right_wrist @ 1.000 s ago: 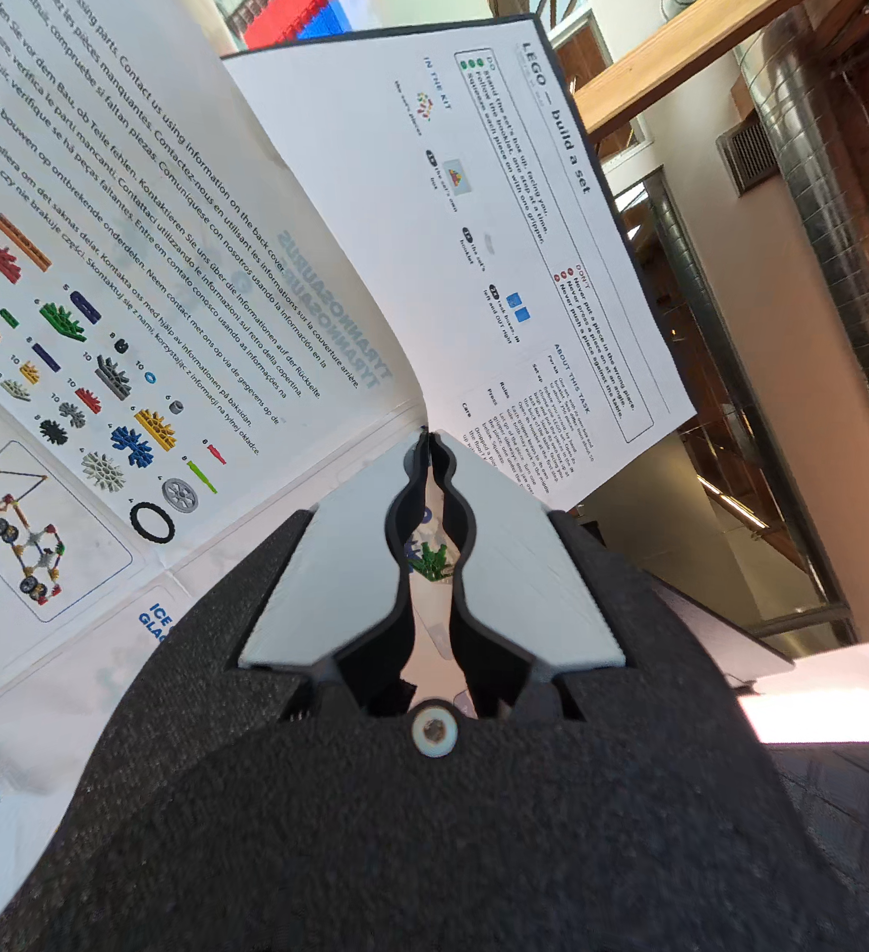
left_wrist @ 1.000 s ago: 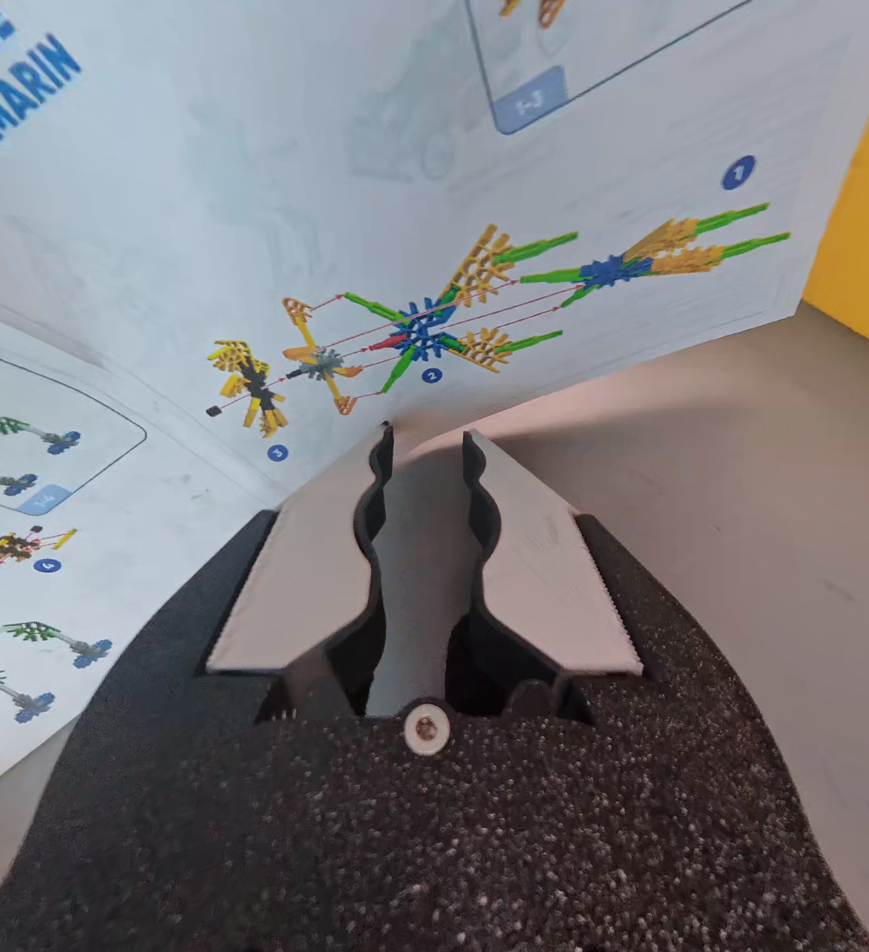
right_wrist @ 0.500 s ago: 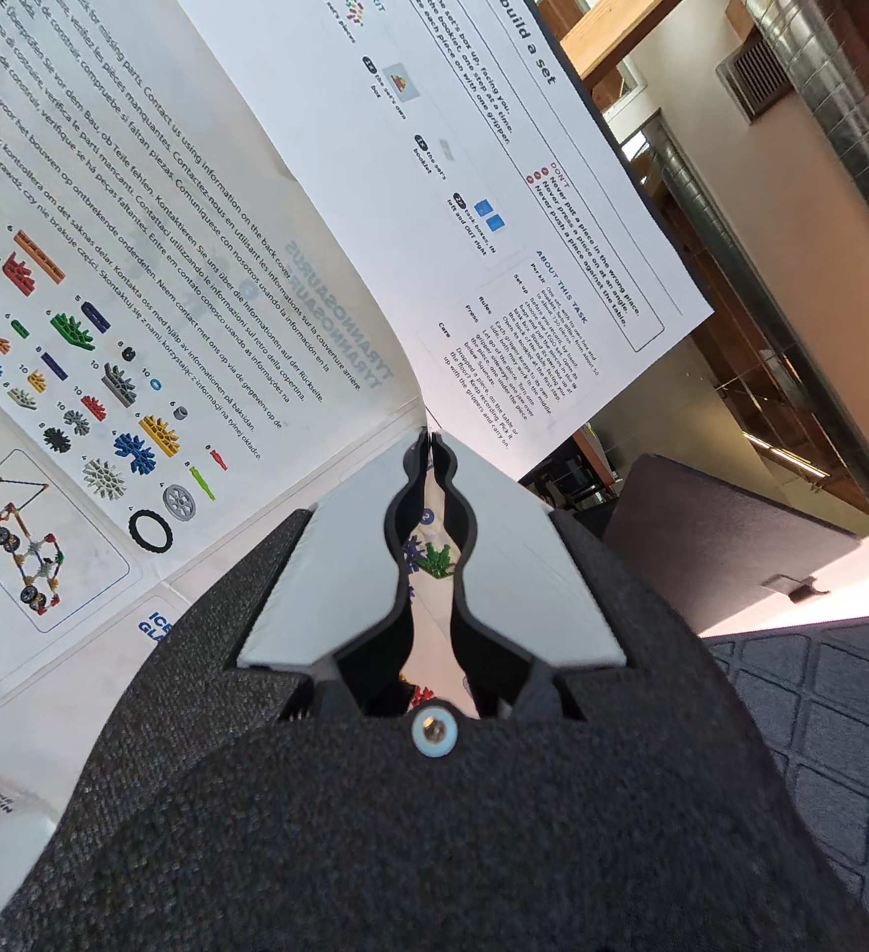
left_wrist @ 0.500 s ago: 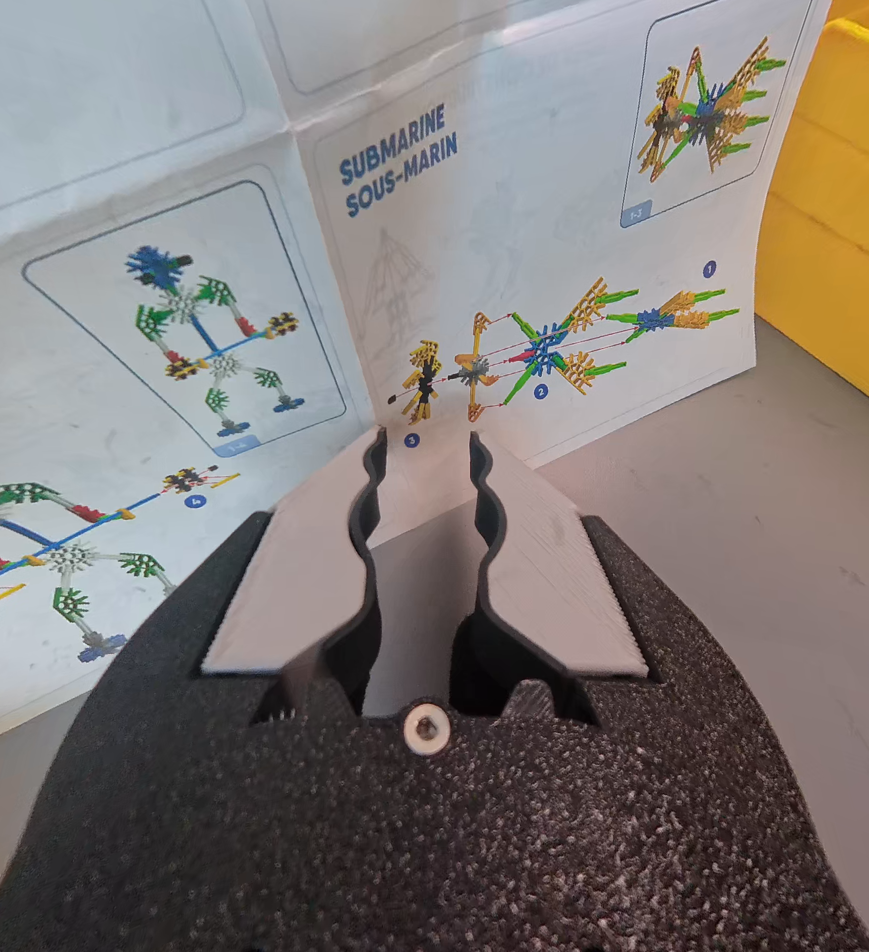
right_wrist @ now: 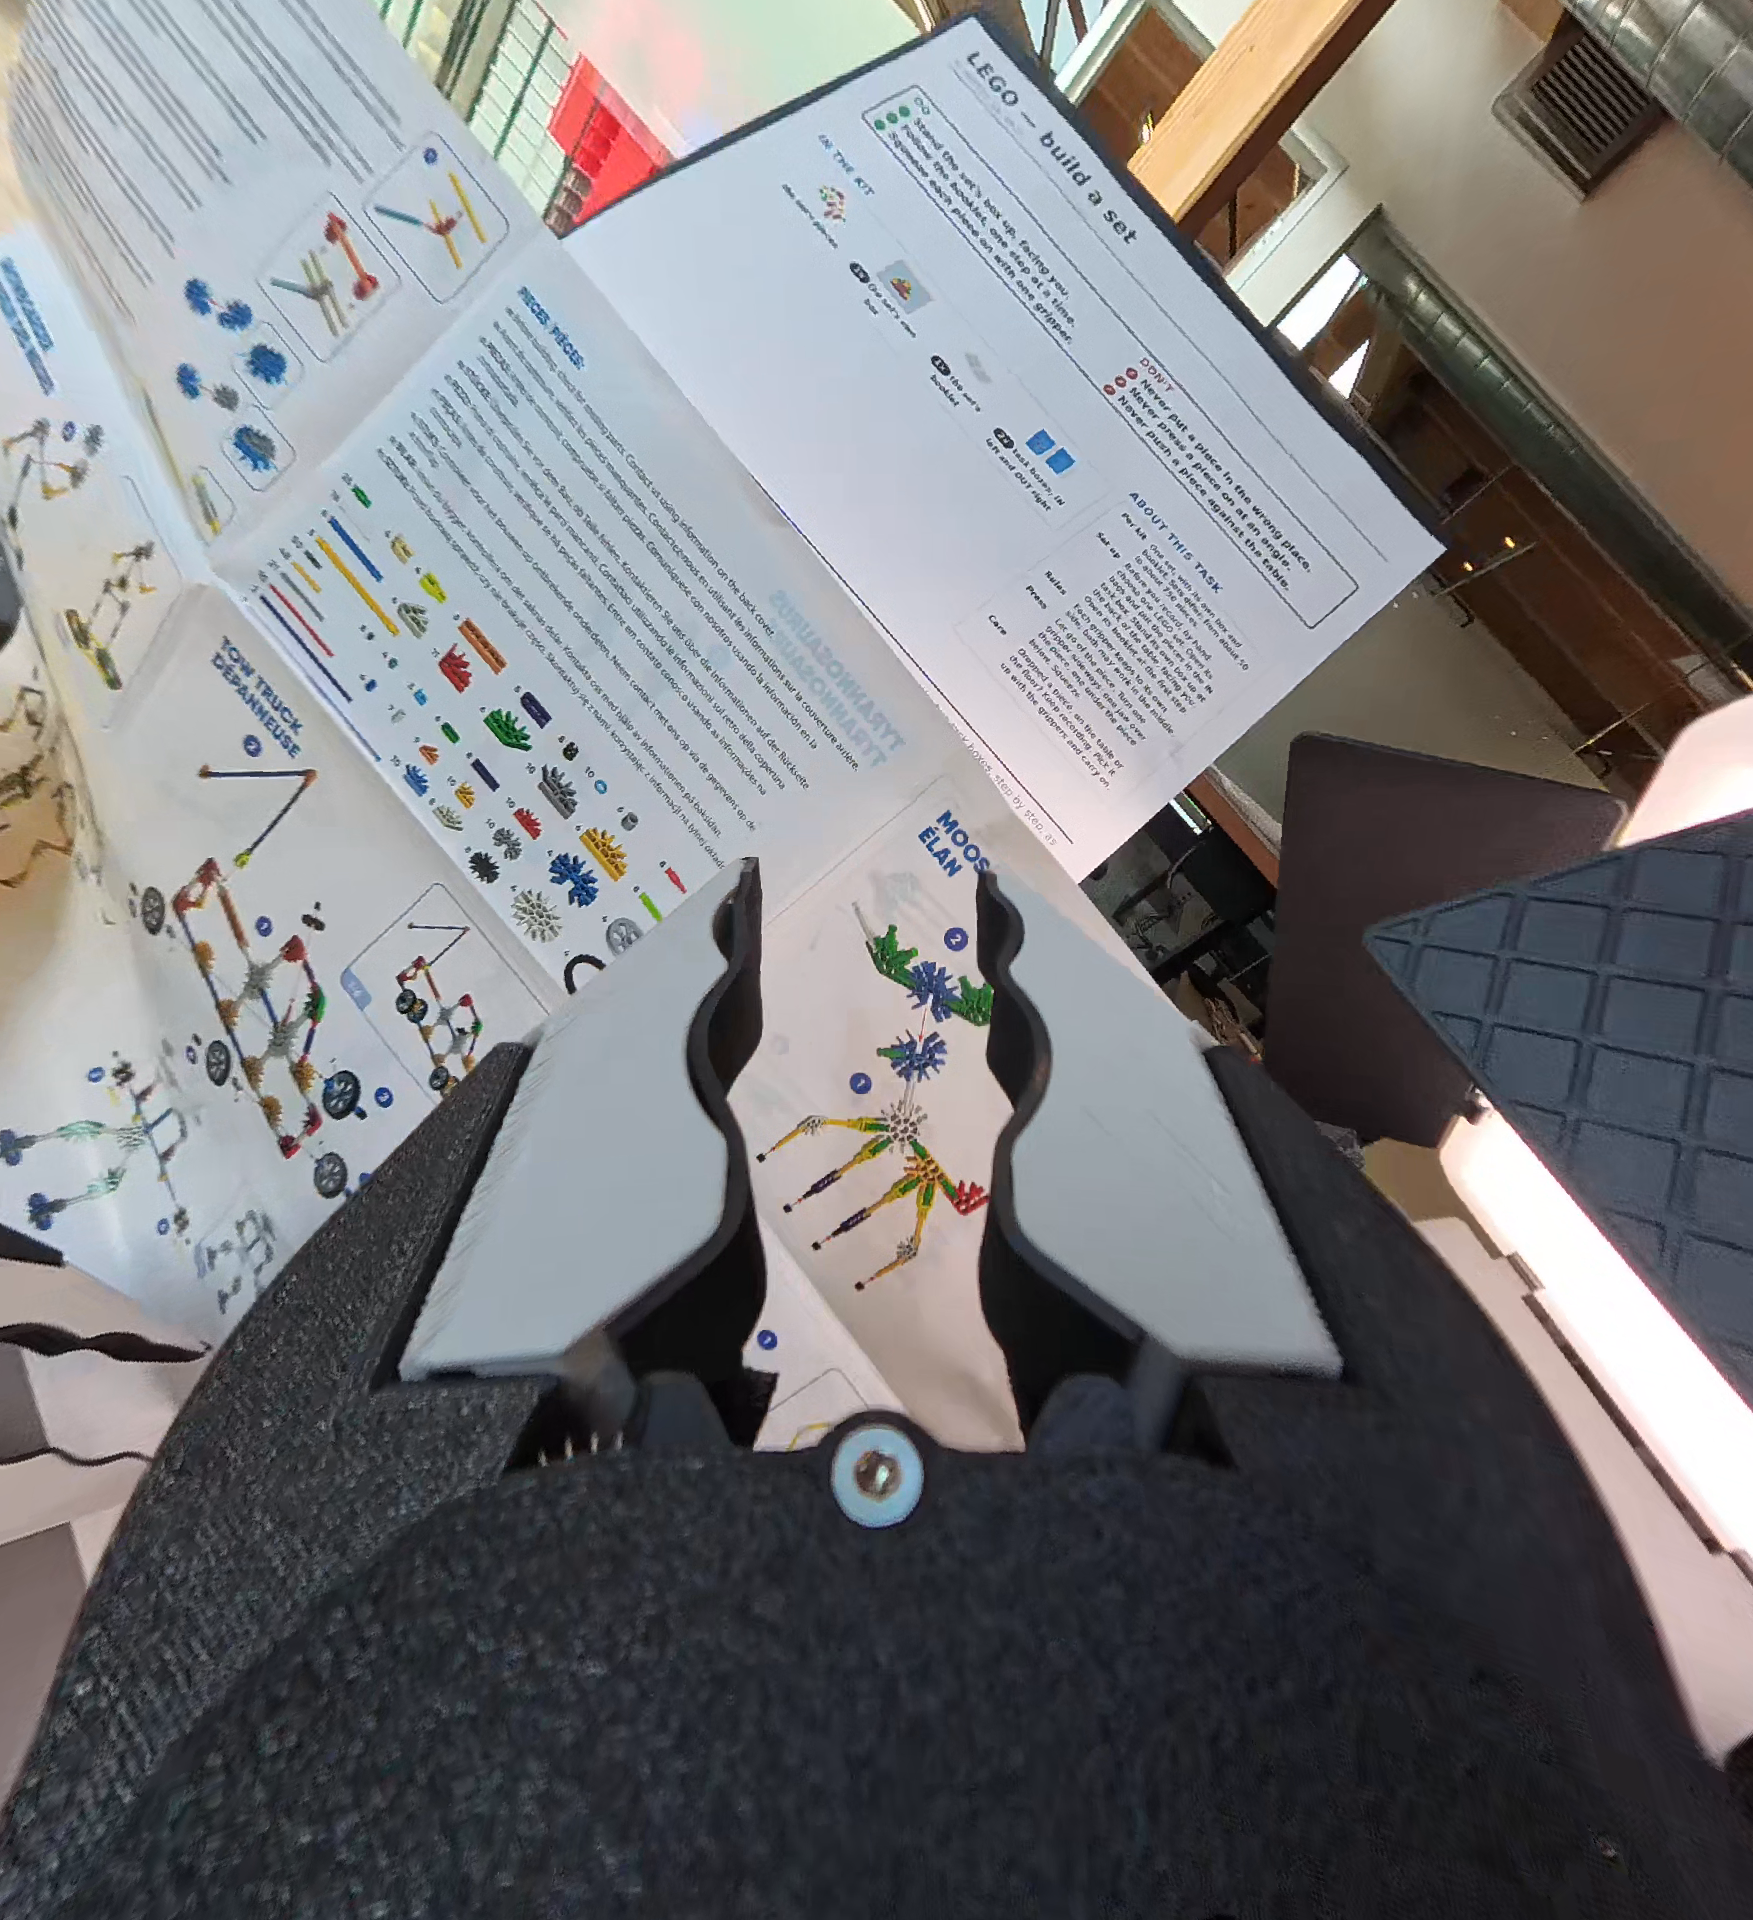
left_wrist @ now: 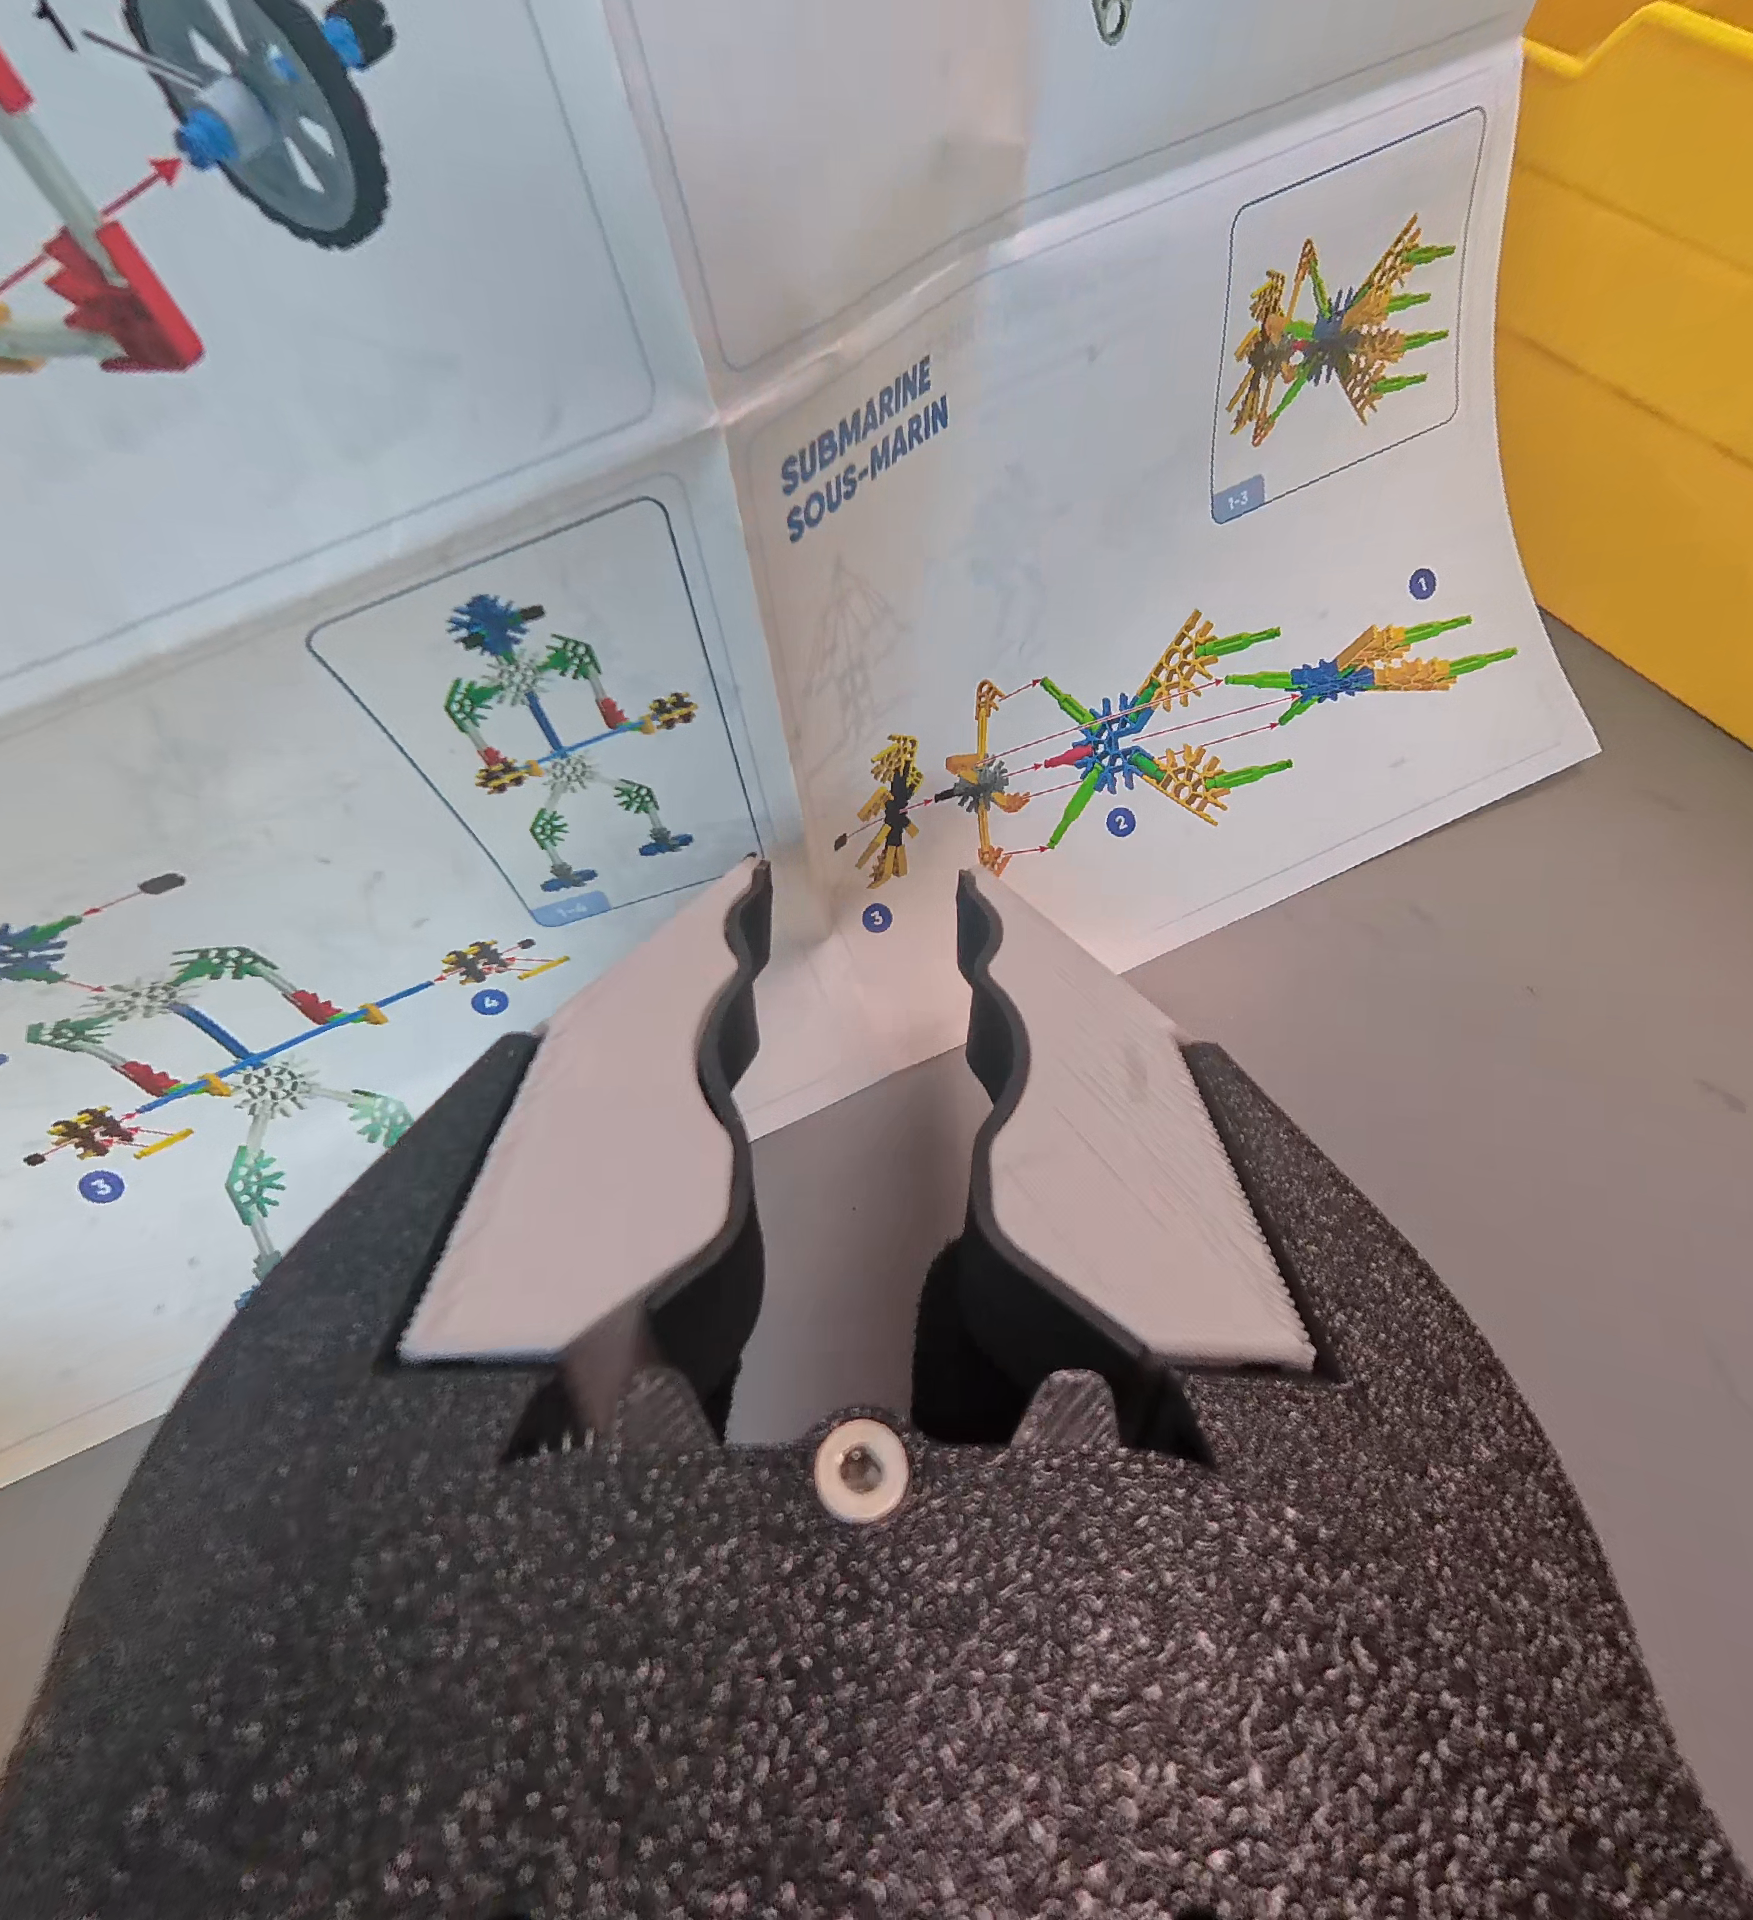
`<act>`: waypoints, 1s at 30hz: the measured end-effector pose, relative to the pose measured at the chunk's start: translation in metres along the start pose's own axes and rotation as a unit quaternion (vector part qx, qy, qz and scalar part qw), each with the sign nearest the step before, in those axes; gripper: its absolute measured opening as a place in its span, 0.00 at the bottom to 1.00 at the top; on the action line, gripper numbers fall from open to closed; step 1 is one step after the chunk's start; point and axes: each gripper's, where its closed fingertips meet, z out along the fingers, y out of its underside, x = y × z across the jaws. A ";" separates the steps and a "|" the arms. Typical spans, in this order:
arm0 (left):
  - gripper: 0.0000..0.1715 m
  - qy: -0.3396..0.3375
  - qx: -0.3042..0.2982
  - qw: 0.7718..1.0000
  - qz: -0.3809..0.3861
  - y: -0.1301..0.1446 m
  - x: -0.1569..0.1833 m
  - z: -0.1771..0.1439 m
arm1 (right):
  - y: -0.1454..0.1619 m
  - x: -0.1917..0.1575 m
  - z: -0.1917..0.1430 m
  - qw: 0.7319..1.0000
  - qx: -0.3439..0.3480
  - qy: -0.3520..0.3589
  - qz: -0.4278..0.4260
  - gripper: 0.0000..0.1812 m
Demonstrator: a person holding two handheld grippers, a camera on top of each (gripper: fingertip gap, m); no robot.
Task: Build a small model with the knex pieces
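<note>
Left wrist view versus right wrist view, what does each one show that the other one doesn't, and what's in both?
Only the left wrist view shows the grey table, the wall of a yellow bin at the right, and the left hand-held gripper, open near the sheet's lower edge.

Only the right wrist view shows a white printed card standing behind, dark ribbed mats, the room's ceiling ducts, and the right hand-held gripper, open with nothing between its fingers.

Both show the folded instruction sheet with coloured building diagrams.
</note>
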 end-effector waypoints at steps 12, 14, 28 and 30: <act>0.21 0.055 0.086 0.994 -0.027 -0.016 0.032 -0.077 | 0.056 -0.122 -0.136 0.979 -0.019 -0.078 0.185 0.24; 0.21 0.076 0.101 0.992 -0.020 -0.010 0.047 -0.108 | 0.079 -0.158 -0.148 0.972 -0.050 -0.089 0.213 0.24; 0.21 -0.067 0.145 0.986 -0.040 0.116 -0.023 -0.297 | 0.175 -0.255 -0.148 0.924 -0.137 -0.070 0.349 0.22; 0.21 -0.093 0.155 0.983 -0.045 0.127 -0.038 -0.299 | 0.177 -0.258 -0.144 0.924 -0.132 -0.065 0.352 0.22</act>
